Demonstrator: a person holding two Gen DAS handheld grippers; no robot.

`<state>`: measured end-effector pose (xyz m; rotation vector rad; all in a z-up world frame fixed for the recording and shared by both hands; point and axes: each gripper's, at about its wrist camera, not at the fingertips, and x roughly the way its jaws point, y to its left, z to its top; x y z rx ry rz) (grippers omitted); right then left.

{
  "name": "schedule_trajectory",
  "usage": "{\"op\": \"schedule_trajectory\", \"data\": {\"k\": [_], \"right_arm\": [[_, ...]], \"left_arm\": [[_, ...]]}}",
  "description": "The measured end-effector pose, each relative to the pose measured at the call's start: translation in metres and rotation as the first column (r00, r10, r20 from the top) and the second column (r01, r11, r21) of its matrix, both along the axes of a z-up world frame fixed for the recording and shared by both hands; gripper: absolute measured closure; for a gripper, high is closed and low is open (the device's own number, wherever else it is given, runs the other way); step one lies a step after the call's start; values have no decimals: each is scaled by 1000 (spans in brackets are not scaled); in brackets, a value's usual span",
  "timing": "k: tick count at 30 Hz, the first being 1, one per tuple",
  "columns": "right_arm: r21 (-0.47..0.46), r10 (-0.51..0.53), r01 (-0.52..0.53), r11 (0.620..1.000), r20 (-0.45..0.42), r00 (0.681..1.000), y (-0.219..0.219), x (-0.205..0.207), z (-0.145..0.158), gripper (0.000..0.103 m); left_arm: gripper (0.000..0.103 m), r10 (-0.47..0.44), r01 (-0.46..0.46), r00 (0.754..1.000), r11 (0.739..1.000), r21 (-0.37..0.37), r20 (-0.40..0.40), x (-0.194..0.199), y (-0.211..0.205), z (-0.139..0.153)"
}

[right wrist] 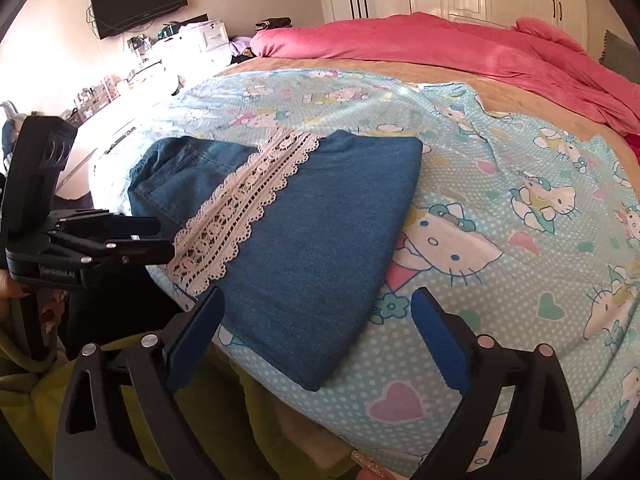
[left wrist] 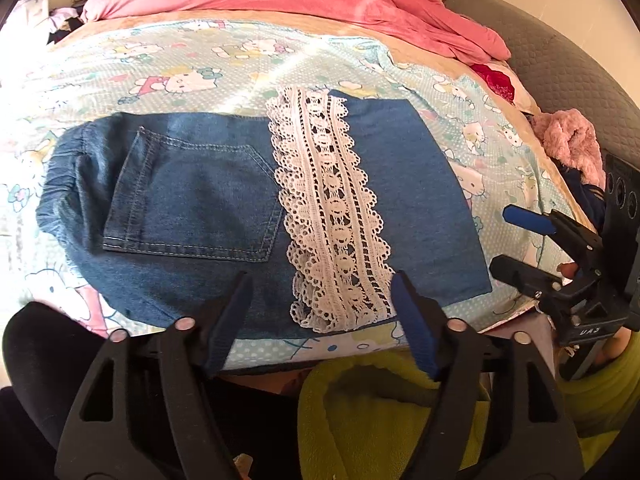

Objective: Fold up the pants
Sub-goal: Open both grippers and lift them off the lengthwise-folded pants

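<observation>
The denim pants [left wrist: 224, 200] lie folded into a compact block on the cartoon-print sheet [right wrist: 500, 208] of the bed, near its front edge, with a white lace band [left wrist: 332, 216] running across the fold beside the back pocket [left wrist: 192, 200]. The left tool [left wrist: 320, 300] hovers over the pants' near edge, fingers apart and holding nothing. The right tool [right wrist: 316, 320] hangs above the folded corner, also spread and empty; a pink duvet [right wrist: 440, 44] lies beyond the pants.

Pants [left wrist: 192, 200] underlayers hidden; cosmetics shelf [right wrist: 100, 88] perhaps overexposed.
</observation>
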<state>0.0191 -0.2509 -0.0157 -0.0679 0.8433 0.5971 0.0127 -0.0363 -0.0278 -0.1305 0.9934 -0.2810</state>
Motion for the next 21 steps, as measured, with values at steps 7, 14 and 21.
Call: {"op": "schedule_trajectory", "data": {"k": [7,14,21], "right_arm": [[7,-24,24,1000,34,999,-3,1,15,7],[30,-29,26,999,83,996,4,8,40,5],[42,11,-15,999,101,995,32,19,57,5]], "left_arm": [[18,26,-27,999,999,27,35,-4,4,11],[10,82,-85,994,996,31,76,-9,23,23],[10,155,-156,985,988,10,77,-10,49,24]]}}
